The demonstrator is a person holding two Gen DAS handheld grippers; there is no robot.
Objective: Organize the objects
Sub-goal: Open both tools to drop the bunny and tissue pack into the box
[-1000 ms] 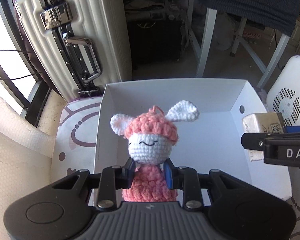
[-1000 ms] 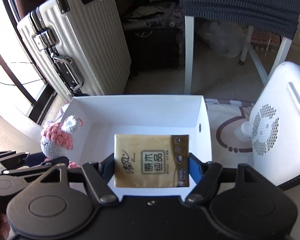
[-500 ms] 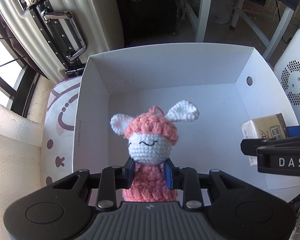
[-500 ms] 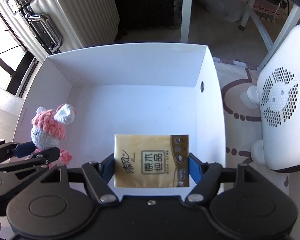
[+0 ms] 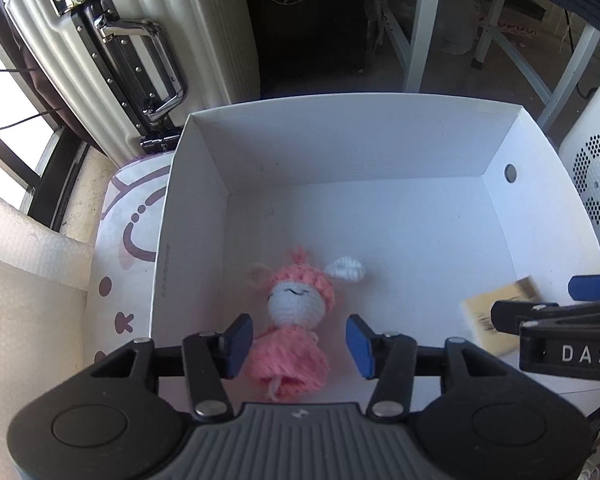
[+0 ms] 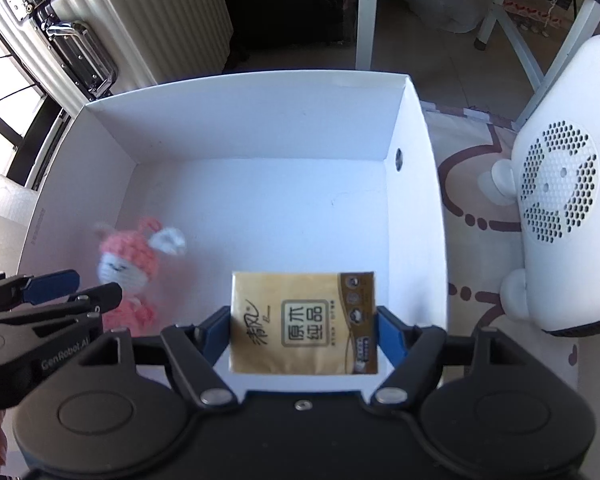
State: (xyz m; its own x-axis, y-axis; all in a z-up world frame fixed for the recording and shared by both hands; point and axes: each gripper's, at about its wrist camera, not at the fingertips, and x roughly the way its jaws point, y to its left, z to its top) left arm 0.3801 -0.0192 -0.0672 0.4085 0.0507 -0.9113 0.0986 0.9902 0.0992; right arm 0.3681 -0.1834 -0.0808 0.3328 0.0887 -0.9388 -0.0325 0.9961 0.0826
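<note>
— Left wrist view: what was largest?
— A ribbed hard-shell suitcase (image 5: 140, 52) stood behind an open white cardboard box (image 5: 340, 136).
— And inside the box?
— A crocheted pink bunny doll (image 5: 296, 328), blurred, sat between the left gripper (image 5: 298, 344), whose blue pads were spreading, clear of the yarn.
— The right wrist view?
— A flat, glossy golden tissue pack (image 6: 304, 322) sat between the right gripper (image 6: 304, 334), jaws opening; whether the pads touched it, I cannot tell.
</note>
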